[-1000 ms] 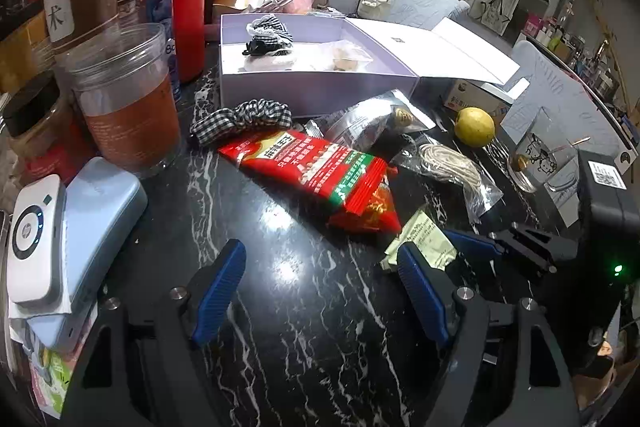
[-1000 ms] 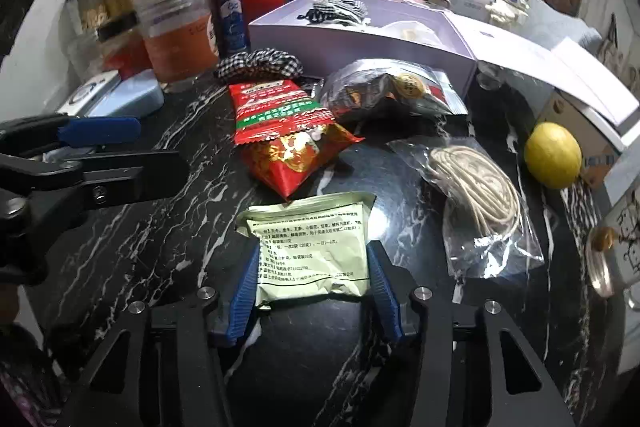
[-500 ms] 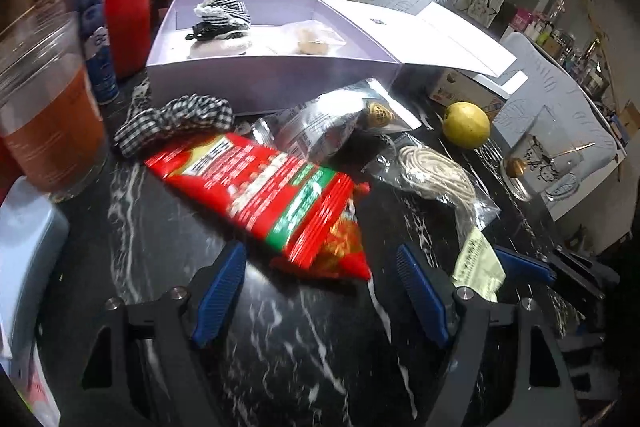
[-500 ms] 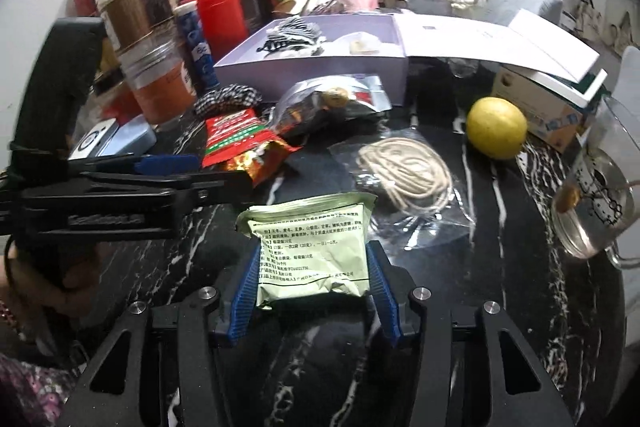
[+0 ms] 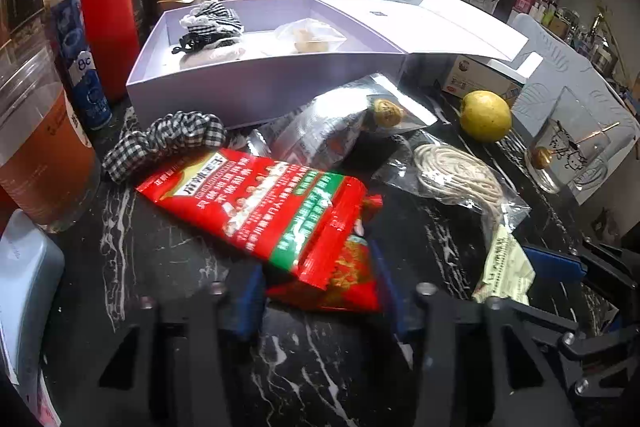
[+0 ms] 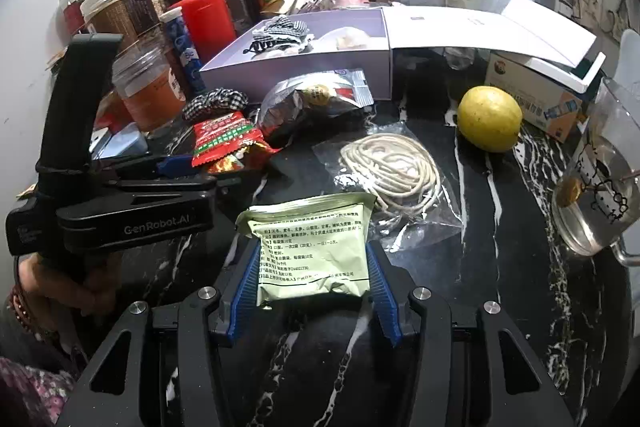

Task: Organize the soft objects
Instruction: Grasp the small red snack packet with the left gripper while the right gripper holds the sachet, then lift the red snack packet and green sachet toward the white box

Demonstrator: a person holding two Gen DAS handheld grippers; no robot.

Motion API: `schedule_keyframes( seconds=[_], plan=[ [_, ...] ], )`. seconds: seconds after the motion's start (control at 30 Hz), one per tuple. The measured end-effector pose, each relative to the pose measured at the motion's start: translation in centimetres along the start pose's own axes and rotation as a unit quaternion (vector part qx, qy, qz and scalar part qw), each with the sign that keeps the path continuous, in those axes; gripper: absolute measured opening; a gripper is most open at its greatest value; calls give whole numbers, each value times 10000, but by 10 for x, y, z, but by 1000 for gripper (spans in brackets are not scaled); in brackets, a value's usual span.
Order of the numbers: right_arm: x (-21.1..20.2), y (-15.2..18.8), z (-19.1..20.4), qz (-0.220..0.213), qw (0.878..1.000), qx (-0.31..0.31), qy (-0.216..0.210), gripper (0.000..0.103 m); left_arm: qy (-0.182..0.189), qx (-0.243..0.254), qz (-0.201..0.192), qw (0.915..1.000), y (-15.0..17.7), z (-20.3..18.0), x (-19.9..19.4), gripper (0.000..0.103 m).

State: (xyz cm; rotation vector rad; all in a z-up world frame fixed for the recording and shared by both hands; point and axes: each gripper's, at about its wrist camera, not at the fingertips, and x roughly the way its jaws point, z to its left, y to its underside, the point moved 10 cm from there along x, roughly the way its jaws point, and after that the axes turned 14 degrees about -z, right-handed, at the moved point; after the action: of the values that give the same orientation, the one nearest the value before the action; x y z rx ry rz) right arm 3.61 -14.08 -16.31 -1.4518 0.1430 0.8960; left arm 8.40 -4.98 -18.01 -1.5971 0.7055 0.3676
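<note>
My right gripper [image 6: 312, 291] is shut on a pale green sachet [image 6: 312, 251], held above the black marble table; the sachet also shows in the left wrist view [image 5: 506, 267]. My left gripper [image 5: 320, 299] has its jaws around the near end of a red snack packet [image 5: 264, 211], which lies on the table; the fingers look blurred. A checked scrunchie [image 5: 168, 139] lies behind the packet. An open lilac box [image 5: 256, 83] at the back holds another scrunchie [image 5: 212, 23] and a small bag. A silver foil pack [image 5: 332, 127] and a bagged cord [image 5: 456, 179] lie nearby.
Jars [image 5: 40, 131], a blue tube [image 5: 78, 55] and a red canister [image 5: 108, 23] crowd the left. A lemon [image 5: 484, 115] and a glass mug [image 6: 600, 191] stand at the right. A blue-grey case [image 5: 24, 283] lies near left.
My left gripper has moved forward to the red packet and its jaws have narrowed around the packet's end. My right gripper has lifted the green sachet and drawn back.
</note>
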Motion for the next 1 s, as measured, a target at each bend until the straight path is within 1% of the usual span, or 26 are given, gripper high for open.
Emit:
schedule_keyframes(
  seconds=[0.13, 0.37, 0.53, 0.7, 0.8, 0.83, 0.87, 1.0],
  plan=[
    [-1, 0, 0, -28, 10000, 55, -26, 51, 103, 4, 19, 9999, 3, -5, -5, 41],
    [-8, 5, 2, -72, 9999, 115, -19, 51, 301, -119, 56, 9995, 15, -16, -27, 38],
    [-15, 10, 3, -103, 9998, 161, -7, 51, 361, -107, 75, 9993, 25, -24, -41, 35],
    [-23, 14, 6, -145, 9997, 180, -18, 51, 360, -40, 143, 9992, 34, -27, -51, 35],
    [-25, 16, 6, -158, 9997, 178, -10, 51, 378, -79, 204, 9990, 36, -26, -49, 35],
    [-26, 16, 6, -156, 9997, 186, -6, 51, 405, -126, 308, 9986, 39, -26, -46, 35],
    [-27, 17, 6, -150, 9997, 192, -7, 51, 418, -122, 287, 9986, 38, -27, -46, 36],
    [-27, 19, 4, -127, 9997, 226, -1, 51, 225, 190, 241, 9993, 36, -31, -42, 36]
  ],
)
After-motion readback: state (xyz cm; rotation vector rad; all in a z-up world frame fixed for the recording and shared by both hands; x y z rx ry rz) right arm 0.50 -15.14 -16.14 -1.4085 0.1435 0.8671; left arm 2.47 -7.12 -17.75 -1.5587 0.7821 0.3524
